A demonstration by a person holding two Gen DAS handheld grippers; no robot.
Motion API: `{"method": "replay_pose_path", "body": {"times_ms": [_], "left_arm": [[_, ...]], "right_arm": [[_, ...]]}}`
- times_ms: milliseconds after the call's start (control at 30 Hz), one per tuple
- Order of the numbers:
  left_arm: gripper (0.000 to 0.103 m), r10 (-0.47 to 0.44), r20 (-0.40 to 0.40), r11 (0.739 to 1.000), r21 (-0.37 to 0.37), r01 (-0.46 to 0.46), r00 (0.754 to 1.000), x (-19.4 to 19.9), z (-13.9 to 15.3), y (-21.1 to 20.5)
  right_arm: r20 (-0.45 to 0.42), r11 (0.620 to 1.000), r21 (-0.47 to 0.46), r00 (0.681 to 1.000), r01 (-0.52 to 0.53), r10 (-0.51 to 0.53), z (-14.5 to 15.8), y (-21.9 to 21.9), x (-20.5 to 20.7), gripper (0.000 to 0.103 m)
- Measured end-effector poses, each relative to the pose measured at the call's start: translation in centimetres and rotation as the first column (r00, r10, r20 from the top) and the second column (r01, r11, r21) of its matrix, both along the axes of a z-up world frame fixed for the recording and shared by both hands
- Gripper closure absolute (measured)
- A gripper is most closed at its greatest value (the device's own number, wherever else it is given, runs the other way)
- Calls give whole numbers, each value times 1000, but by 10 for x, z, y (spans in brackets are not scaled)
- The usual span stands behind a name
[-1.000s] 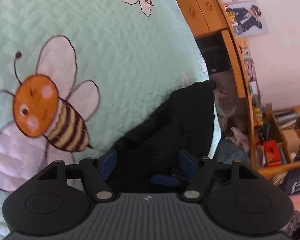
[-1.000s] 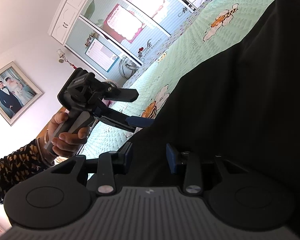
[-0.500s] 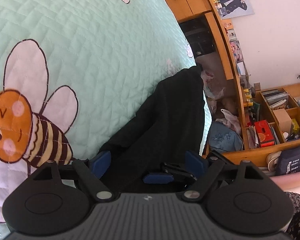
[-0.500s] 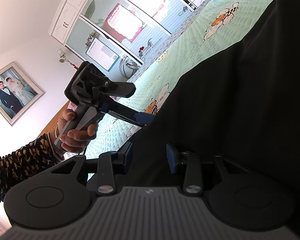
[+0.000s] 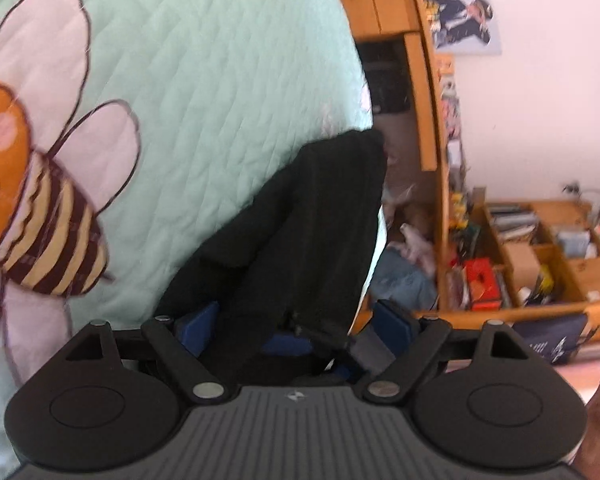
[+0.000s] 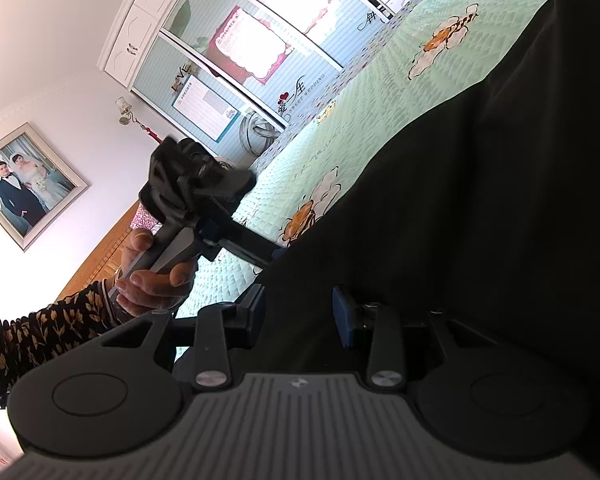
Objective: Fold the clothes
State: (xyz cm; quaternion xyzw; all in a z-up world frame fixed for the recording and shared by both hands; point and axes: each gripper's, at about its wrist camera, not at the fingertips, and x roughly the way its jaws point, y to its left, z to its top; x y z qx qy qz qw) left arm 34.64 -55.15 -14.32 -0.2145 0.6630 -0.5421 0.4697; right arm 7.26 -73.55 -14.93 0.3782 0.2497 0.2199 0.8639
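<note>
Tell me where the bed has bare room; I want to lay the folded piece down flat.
Bare quilt lies beyond the bee print, left of the black garment. Crowded: the garment's end, where both grippers meet.

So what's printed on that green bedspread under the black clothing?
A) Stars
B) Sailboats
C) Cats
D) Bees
D: the mint quilted bedspread carries cartoon bees, such as the orange-faced striped bee lying beside the black garment.
</note>
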Motion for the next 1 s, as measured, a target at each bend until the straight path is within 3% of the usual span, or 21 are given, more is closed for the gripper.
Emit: {"method": "replay_pose_path", "body": {"times_ms": [100, 300, 400, 467, 533, 733, 867, 1000], "left_arm": [[16, 0, 0, 1000, 1, 0, 1000, -1, 2, -13], [3, -71, -2, 997, -20, 71, 997, -7, 7, -26], [3, 98, -89, 992, -74, -105, 991, 0, -4, -16], [3, 242, -133, 961, -103, -257, 961, 5, -9, -4], [4, 379, -175, 907, -123, -402, 909, 10, -13, 9], [5, 538, -67, 822, -176, -541, 840, 20, -1, 28], [5, 518, -83, 837, -157, -525, 851, 26, 0, 27], [3, 409, -17, 903, -140, -407, 912, 12, 12, 19]], "right_arm": [[0, 1000, 0, 1000, 1, -1, 0, 1, 0, 64], [1, 1000, -1, 1000, 0, 0, -1, 1, 0, 64], [1, 1000, -3, 1000, 0, 0, 0, 1, 0, 64], [2, 1000, -4, 1000, 0, 0, 0, 2, -1, 64], [2, 1000, -4, 1000, 1, -1, 0, 2, -1, 64], [3, 1000, -4, 1000, -1, 1, 0, 3, -1, 64], [4, 1000, -1, 1000, -1, 1, 0, 3, -2, 64], [5, 1000, 1, 1000, -4, 4, 0, 2, -2, 64]]}}
